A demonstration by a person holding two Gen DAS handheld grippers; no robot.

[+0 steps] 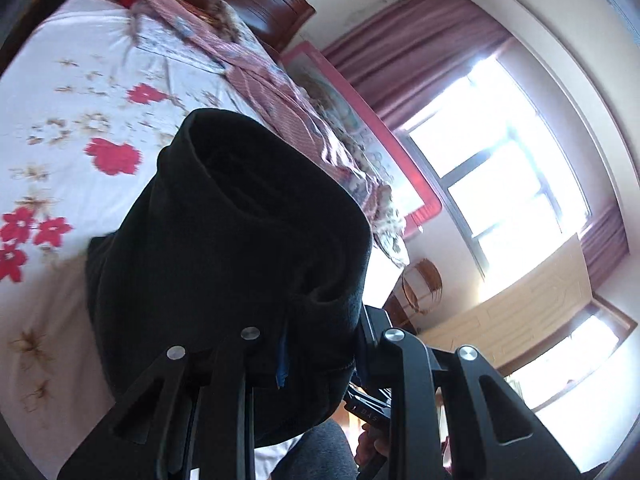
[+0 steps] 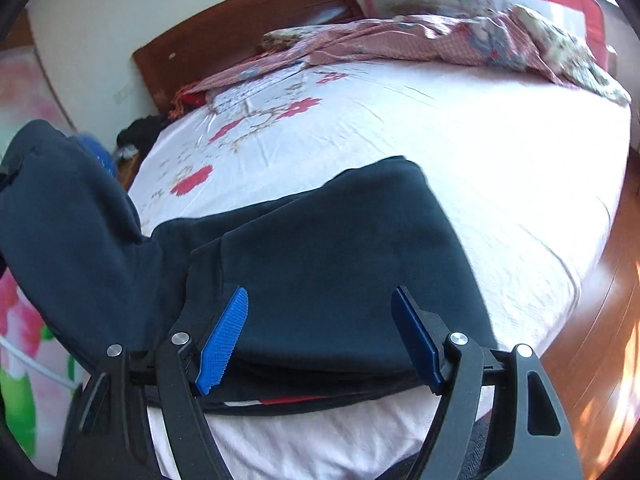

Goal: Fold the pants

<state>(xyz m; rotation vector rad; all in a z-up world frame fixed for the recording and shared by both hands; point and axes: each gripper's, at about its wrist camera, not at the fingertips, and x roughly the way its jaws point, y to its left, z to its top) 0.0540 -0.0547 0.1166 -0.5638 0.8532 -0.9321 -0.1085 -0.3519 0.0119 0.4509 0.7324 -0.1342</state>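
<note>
Dark pants (image 2: pixel 320 256) spread over the near part of the bed (image 2: pixel 480 168), folded into layers, one end raised at the left of the right wrist view, edge cut off by the frame. In the left wrist view, pants (image 1: pixel 240 240) bunched into a thick roll right against the lens, blocking most of the left gripper (image 1: pixel 282 364). Only a thin sliver of one blue pad (image 1: pixel 282 364) showing through the cloth; jaws drawn together and clamped on the fabric, the far fingertip buried and not to be made out. Right gripper (image 2: pixel 320 340) just above the near edge of the pants, jaws wide apart, both blue pads (image 2: pixel 222 344) bare, gripping nothing; touching the cloth or hovering over it, impossible to tell. Thin red strip peeking from under the near hem, too small to identify. White sheet (image 1: pixel 80 120) with red flowers beneath, blurred in the left view. Crumpled pink quilt (image 2: pixel 420 44) along the far side of the bed, wooden headboard (image 2: pixel 240 28) behind. Window (image 1: pixel 500 168) washed out by glare, purple curtain (image 1: pixel 420 52) beside it. Wooden floor (image 2: pixel 600 312) at the right edge.
</note>
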